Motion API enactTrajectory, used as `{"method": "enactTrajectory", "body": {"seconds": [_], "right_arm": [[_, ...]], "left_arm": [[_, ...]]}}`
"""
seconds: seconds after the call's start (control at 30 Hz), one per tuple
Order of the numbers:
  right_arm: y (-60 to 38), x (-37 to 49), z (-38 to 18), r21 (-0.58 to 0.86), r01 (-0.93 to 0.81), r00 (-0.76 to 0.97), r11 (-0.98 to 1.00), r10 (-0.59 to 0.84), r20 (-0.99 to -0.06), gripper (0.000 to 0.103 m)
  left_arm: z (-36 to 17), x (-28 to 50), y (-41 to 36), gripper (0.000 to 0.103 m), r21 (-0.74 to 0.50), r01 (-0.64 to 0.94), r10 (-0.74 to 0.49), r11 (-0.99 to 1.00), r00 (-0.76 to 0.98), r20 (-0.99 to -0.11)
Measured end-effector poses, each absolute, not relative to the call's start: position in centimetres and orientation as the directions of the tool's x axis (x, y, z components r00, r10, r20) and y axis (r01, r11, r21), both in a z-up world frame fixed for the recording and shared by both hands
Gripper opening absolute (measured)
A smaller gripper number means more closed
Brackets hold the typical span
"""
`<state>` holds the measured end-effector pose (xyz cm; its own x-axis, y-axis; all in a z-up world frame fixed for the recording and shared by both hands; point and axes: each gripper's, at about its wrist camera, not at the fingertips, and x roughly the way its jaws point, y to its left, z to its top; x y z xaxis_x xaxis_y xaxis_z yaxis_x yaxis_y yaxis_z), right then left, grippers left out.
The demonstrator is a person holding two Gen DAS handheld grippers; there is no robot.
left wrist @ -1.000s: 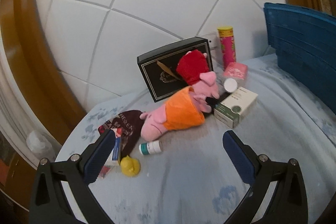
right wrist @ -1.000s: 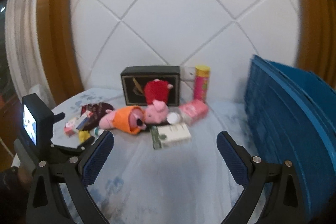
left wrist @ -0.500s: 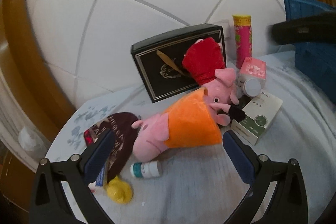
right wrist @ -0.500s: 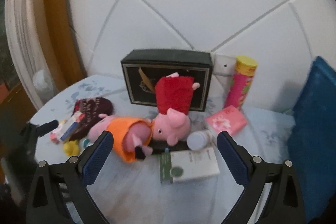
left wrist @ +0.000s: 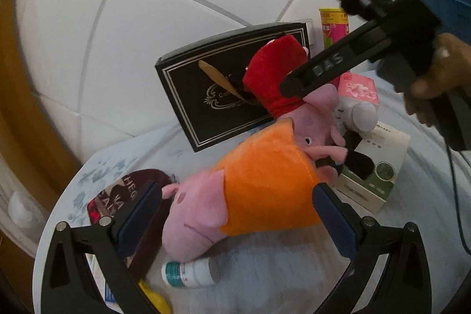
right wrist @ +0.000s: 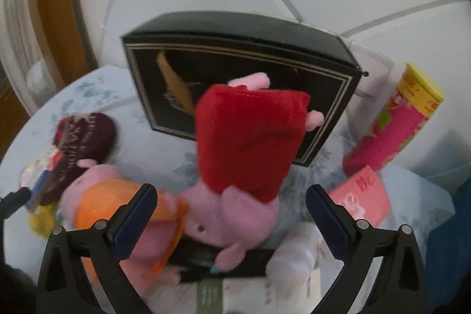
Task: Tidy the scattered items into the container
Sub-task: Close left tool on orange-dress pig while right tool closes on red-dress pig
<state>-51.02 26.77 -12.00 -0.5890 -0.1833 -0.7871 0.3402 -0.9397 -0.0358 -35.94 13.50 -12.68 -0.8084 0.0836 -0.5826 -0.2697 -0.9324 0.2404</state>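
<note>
Two pink pig plush toys lie on the bed. The one in an orange dress [left wrist: 259, 190] lies between the open jaws of my left gripper [left wrist: 237, 214]. The one in a red dress [right wrist: 250, 143] leans on a black gift box [right wrist: 235, 55], with my open right gripper [right wrist: 231, 214] just before its head. The right gripper [left wrist: 323, 69] also shows in the left wrist view, reaching over the red-dress pig [left wrist: 276, 78]. The blue container [left wrist: 435, 2] stands at the right.
Scattered around: a white-green box [left wrist: 374, 167], a pink packet [right wrist: 362, 199], a pink-yellow tube [right wrist: 397, 122], a white jar [left wrist: 362, 115], a small bottle [left wrist: 191, 272], a dark red pouch [right wrist: 82, 134], a yellow duck [left wrist: 156, 299]. A padded white headboard rises behind.
Both grippers have moved forward toward the pile. The left now straddles the orange-dress pig; the right has closed in on the red-dress pig and entered the left view.
</note>
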Motion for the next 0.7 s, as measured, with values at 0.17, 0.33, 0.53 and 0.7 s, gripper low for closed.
{"method": "enactTrajectory", "body": {"seconds": [0.17, 0.33, 0.53, 0.7], "right_arm": [[26.9, -54.2, -14.2, -0.034, 0.332, -0.549, -0.943, -0.164, -0.819, 0.102], [27.0, -56.1, -16.1, -0.011, 0.344, -0.514, -0.939, -0.178, -0.839, 0.102], [26.2, -56.8, -17.0, -0.047, 0.362, -0.515, -0.931, -0.157, -0.843, 0.102], [25.5, -56.3, -16.9, -0.075, 0.379, -0.522, -0.922, -0.146, -0.841, 0.068]], "left_arm": [[-13.7, -37.3, 14.6, 0.103, 0.274, -0.398, 0.165, -0.875, -0.779, -0.605], [-15.8, -37.8, 15.9, 0.103, 0.323, -0.517, 0.208, -0.793, -0.728, -0.653], [-16.9, -39.7, 16.7, 0.103, 0.365, -0.494, 0.148, -0.789, -0.729, -0.668], [-16.6, -40.8, 16.9, 0.076, 0.375, -0.454, 0.099, -0.808, -0.733, -0.673]]}}
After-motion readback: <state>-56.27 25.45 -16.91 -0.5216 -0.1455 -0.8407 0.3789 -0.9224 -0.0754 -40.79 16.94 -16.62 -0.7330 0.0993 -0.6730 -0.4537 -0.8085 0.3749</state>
